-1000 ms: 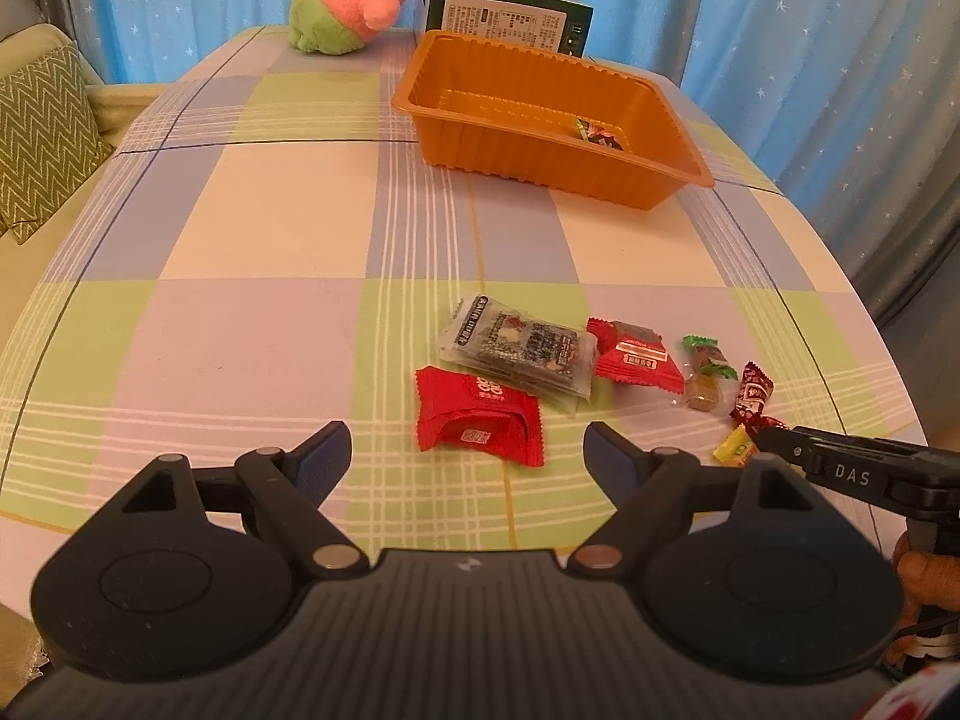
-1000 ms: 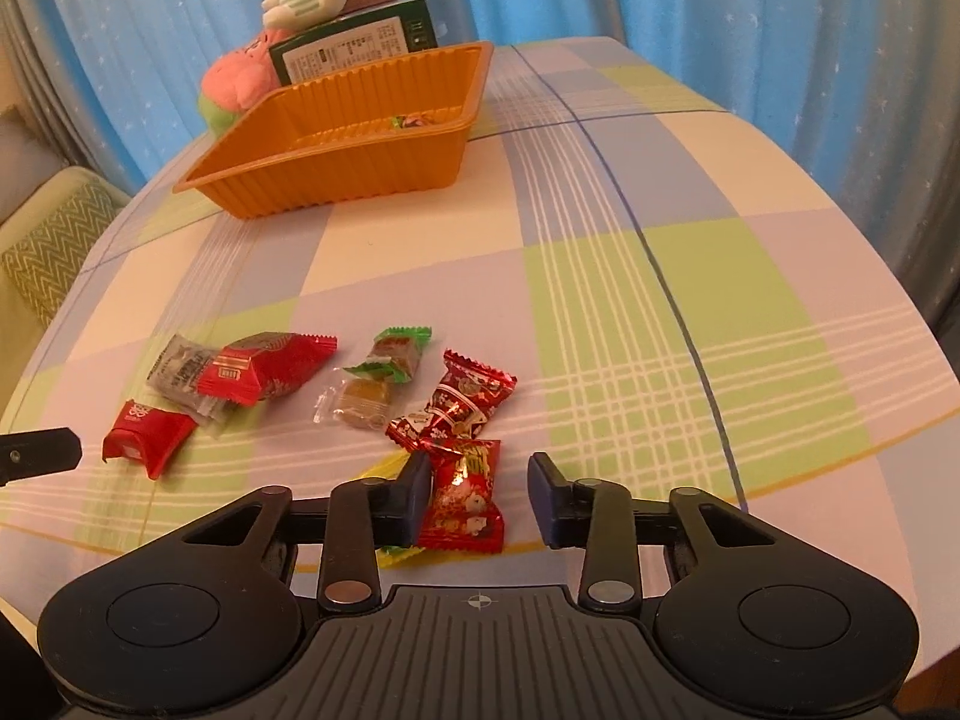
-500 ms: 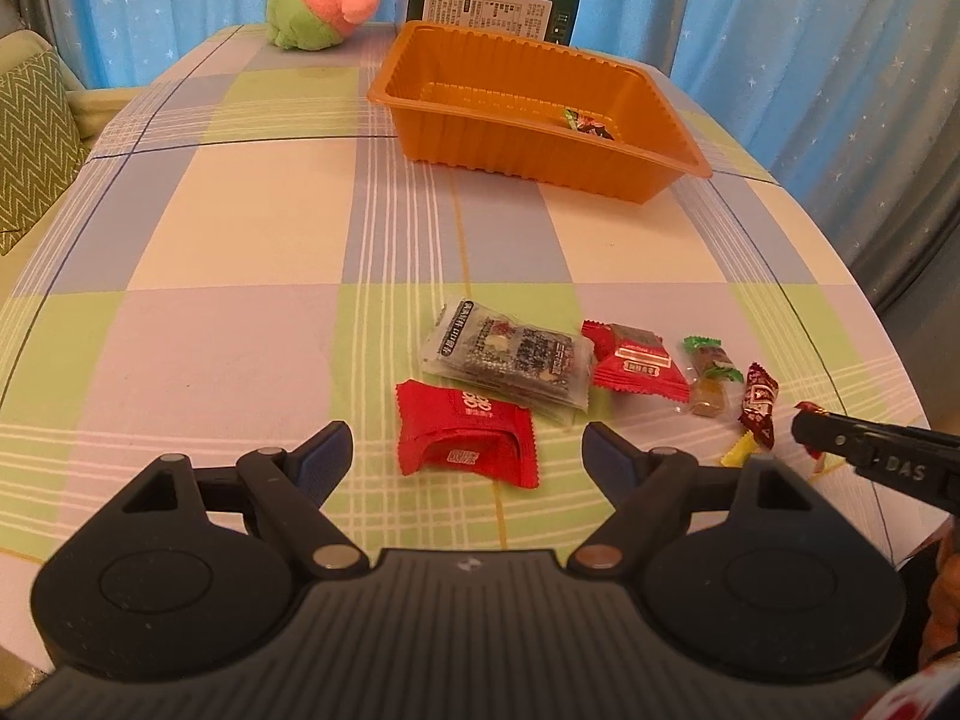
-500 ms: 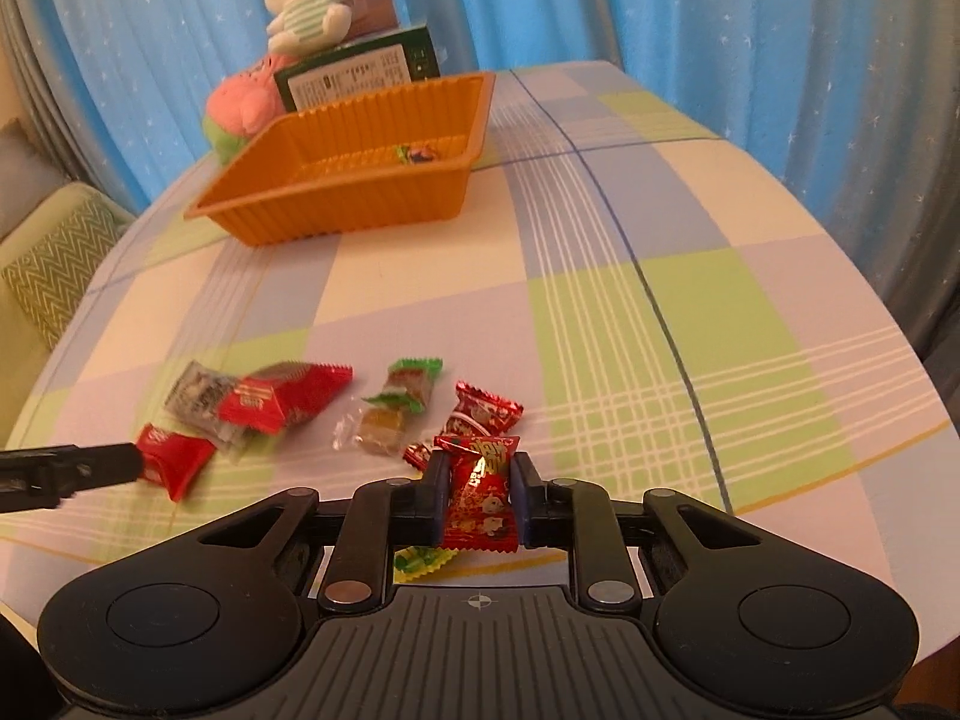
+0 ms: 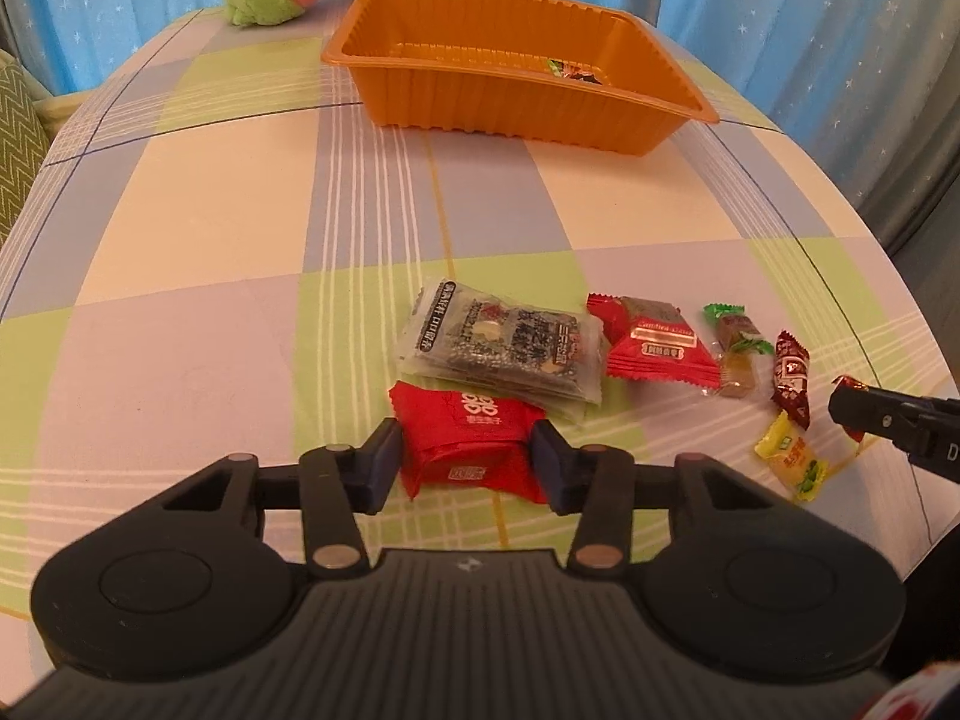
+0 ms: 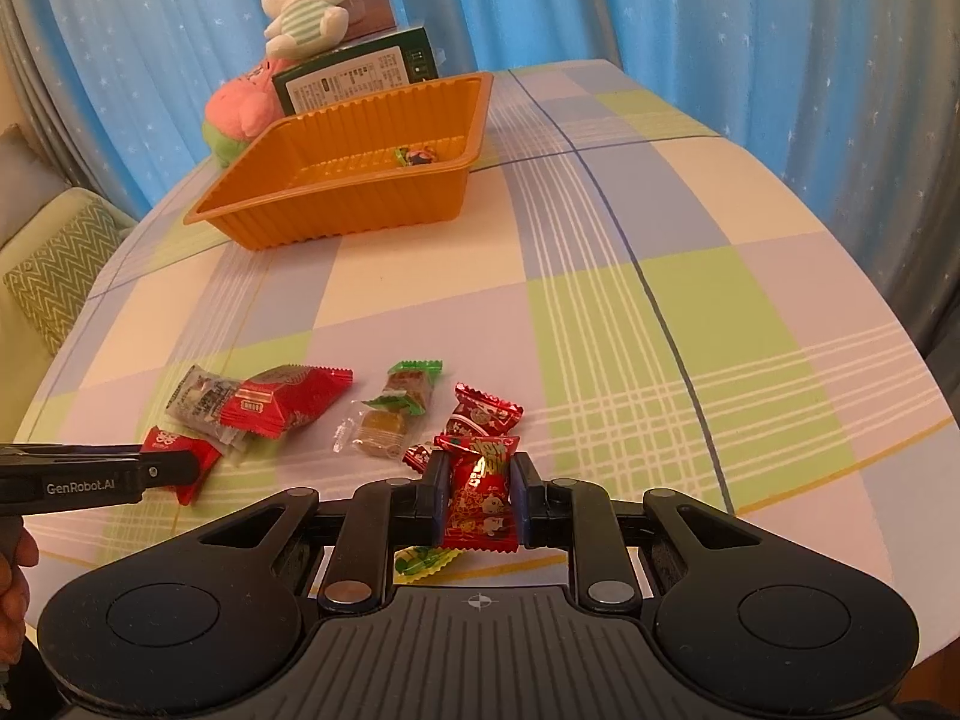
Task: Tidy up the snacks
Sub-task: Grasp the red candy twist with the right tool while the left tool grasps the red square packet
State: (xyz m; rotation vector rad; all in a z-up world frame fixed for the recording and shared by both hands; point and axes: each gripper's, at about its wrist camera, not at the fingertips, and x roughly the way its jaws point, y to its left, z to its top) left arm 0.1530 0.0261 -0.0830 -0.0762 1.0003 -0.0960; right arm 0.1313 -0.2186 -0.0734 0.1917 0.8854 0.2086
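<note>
Both our grippers grip snacks near the table's front edge.

Our left gripper (image 5: 467, 461) has its fingers pressed on either side of the red square packet (image 5: 465, 443), which lies on the checked tablecloth (image 5: 228, 276) with bare cloth to its left. Just behind lie the grey seaweed pack (image 5: 501, 348) and the red wafer pack (image 5: 657, 342). Further right, our right gripper (image 6: 480, 501) is clamped on a red foil candy (image 6: 480, 495). The orange tray (image 6: 360, 180) stands well apart behind, wide bare cloth between.
</note>
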